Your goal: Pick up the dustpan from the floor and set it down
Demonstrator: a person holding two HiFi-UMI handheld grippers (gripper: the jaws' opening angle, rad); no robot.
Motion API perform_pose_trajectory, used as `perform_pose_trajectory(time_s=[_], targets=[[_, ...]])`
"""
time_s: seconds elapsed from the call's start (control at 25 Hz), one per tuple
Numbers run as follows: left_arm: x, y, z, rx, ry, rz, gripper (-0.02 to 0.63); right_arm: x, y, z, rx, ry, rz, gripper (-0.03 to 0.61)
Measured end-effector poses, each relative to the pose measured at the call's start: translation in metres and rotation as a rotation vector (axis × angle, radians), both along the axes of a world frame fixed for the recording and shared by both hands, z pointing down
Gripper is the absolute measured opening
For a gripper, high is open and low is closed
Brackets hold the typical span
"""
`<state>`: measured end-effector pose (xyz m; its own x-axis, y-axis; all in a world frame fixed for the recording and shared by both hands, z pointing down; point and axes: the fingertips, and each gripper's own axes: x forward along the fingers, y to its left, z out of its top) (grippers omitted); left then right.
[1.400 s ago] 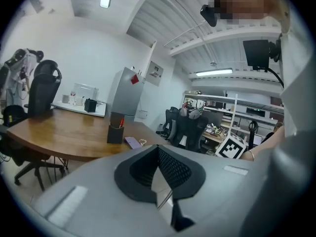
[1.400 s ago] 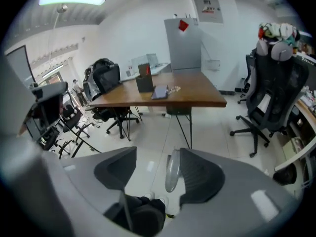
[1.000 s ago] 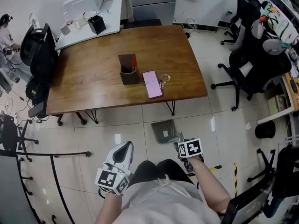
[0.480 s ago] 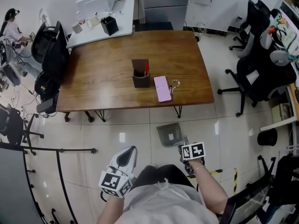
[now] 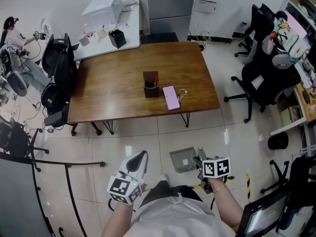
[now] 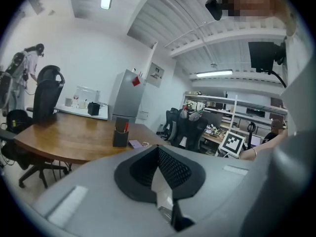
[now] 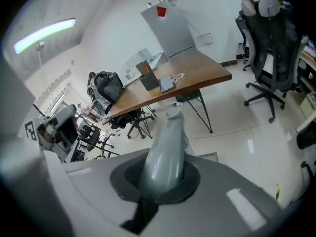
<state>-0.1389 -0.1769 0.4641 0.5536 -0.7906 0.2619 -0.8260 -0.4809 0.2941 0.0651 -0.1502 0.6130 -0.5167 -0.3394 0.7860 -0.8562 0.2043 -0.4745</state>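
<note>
Since the right gripper's (image 7: 163, 184) jaws are pinched tight on the grey handle (image 7: 165, 147) of the dustpan (image 5: 183, 160), the grab looks done to me and it's all about carrying it cleanly now. The handle sticks straight out from between the pads, so the pan hangs out front, away from the grip. I'd guess it wants to droop or swing. Keep the squeeze on and don't roll the wrist fast. That handle looks like smooth, rounded plastic and could twist in the pads.

In the head view the pan is just in front of the person, over the tiled floor (image 5: 247, 132), on the near side of the wooden counter (image 5: 113, 93) and apart from it. Looks like it's just off the tiles, though I can't swear to the gap. Where it's meant to go isn't obvious. Wherever that is, bring it down flat, let the bottom touch first, and only then let go.

The left gripper (image 6: 159, 181) has its jaws pressed together on nothing and sits off to the side, so just keep it out of the pan's path. If the counter's the target, watch the pen holder (image 5: 151, 85) and phone (image 5: 172, 98) in the middle.
</note>
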Motion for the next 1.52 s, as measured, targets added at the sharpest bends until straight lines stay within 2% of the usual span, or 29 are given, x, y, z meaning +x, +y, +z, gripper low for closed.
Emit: perform_pose_trajectory(time_s=[0.16,0.48,0.76,1.12,1.32,1.52], targets=[[0.016,0.032,-0.006,0.023,-0.007,0.028,0.015,0.001,0.035,-0.029,0.059,-0.020,-0.034,0.000],[0.046,0.129,-0.012,0.040,-0.020,-0.004,0.015,0.012,0.110,-0.076,0.191,-0.049,-0.120,0.000],[0.072,0.199,-0.015,0.041,-0.037,-0.013,0.015,0.025,0.151,-0.087,0.202,-0.068,-0.160,0.000],[0.048,0.224,-0.030,0.082,-0.026,-0.037,0.015,0.018,0.201,-0.103,0.207,-0.073,-0.150,0.000],[0.039,0.231,-0.034,0.098,-0.044,-0.049,0.015,0.020,0.207,-0.108,0.221,-0.085,-0.100,0.000],[0.032,0.235,-0.042,0.155,-0.038,-0.047,0.015,0.014,0.208,-0.117,0.237,-0.103,-0.089,0.000]])
